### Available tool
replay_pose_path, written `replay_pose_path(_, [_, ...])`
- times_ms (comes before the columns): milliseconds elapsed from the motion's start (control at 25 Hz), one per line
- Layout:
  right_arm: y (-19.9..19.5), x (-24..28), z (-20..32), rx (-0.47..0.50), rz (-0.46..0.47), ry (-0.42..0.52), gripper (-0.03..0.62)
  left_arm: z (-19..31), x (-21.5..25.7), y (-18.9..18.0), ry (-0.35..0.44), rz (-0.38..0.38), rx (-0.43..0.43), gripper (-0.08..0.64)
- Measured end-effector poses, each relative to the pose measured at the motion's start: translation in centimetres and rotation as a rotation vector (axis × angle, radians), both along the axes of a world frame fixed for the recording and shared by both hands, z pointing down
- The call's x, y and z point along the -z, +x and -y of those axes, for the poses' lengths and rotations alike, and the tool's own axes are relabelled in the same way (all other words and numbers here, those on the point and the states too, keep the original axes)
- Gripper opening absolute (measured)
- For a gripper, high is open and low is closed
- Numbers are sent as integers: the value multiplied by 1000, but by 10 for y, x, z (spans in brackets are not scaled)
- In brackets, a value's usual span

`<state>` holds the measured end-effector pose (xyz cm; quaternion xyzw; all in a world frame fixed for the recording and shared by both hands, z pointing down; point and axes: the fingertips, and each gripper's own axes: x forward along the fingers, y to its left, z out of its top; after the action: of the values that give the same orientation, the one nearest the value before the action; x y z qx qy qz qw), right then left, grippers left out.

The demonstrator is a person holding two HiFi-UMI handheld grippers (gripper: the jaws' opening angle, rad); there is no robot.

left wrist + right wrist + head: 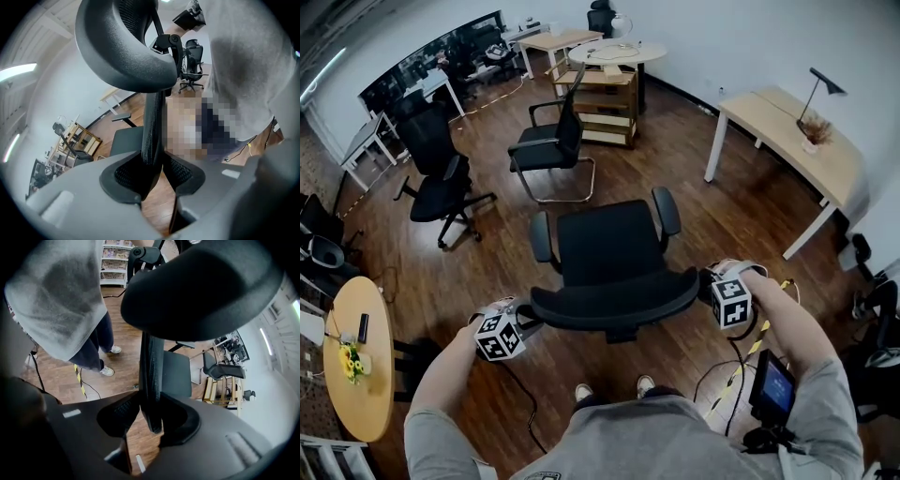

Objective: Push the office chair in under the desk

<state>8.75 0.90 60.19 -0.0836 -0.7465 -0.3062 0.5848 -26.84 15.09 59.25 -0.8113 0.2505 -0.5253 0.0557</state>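
While I steer from afar, the office chair (pixel 609 248) stands on the dark plank floor (pixel 722 225) in the middle of the head view, just ahead of the person's shoes. It is all black: a squarish, matte padded seat, two rounded, oblong armrest pads (pixel 542 236) and a thin backrest (pixel 152 122) of fine woven mesh. The backrest's curved top bar lies nearest me at 6 o'clock, with its long axis running roughly from 9 to 3 o'clock. The seat faces away toward 12 o'clock.

My left tongs (pixel 500 336) sit at the bar's 9 o'clock end and my right tongs (pixel 731 302) at its 3 o'clock end, both angled steeply down. Each gripper view shows the narrow mesh edge running straight up between the jaws, which stand partly closed with their textured pads pressed on it from both sides.

Well apart from the chair, at 2 o'clock, stands a light wooden tabletop (pixel 787 127) with smooth white legs.
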Motion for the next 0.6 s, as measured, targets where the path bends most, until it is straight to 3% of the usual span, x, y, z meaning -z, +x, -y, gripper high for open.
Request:
replay_pose_path(240, [-21,-1,-21,-74,-16,0,137,1,-2,-29,17,-9,-82,137])
replay_pose_path(600, [-80,-3,-68,-295,-14,20,138,22,-5,-102,6,-1,-279,135])
